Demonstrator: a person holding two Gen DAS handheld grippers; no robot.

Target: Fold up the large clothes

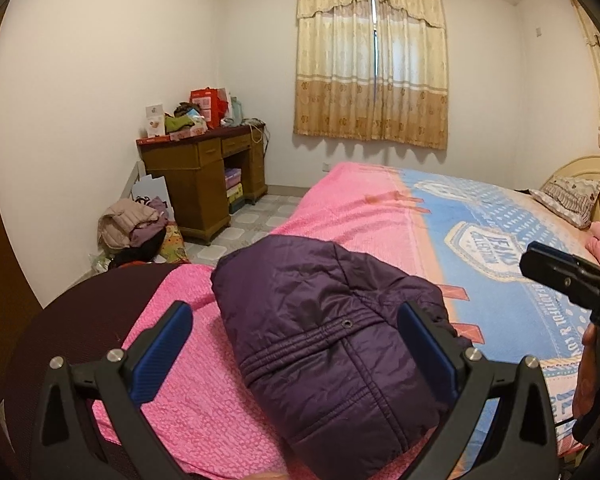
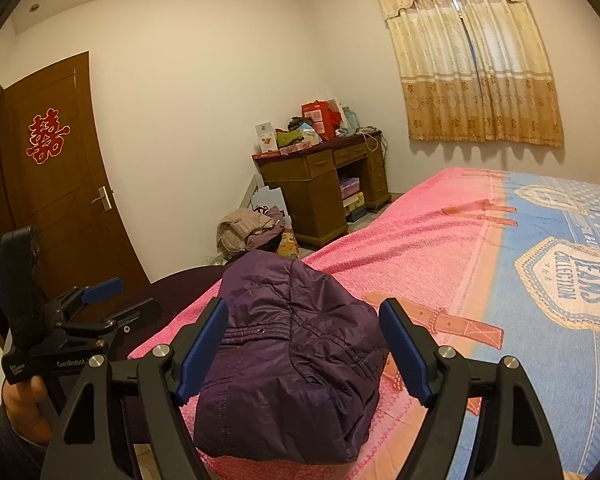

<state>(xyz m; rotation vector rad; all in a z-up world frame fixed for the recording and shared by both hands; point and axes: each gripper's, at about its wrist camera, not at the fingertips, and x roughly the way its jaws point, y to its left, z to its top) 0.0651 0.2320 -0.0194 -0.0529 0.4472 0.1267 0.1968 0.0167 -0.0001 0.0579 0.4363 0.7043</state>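
Observation:
A dark purple quilted jacket (image 1: 324, 332) lies folded into a compact bundle near the foot corner of the bed; it also shows in the right wrist view (image 2: 288, 356). My left gripper (image 1: 296, 320) is open and empty, hovering over the bundle with its blue pads on either side. My right gripper (image 2: 304, 316) is open and empty, held just above the same bundle. The right gripper appears at the right edge of the left wrist view (image 1: 568, 276). The left gripper appears at the left of the right wrist view (image 2: 112, 300).
The bed (image 1: 380, 208) has a pink and blue patterned blanket; a pillow (image 1: 568, 200) lies at its head. A pile of clothes (image 1: 132, 228) sits on the floor beside a wooden desk (image 1: 204, 172) loaded with boxes. A brown door (image 2: 60, 184) stands left.

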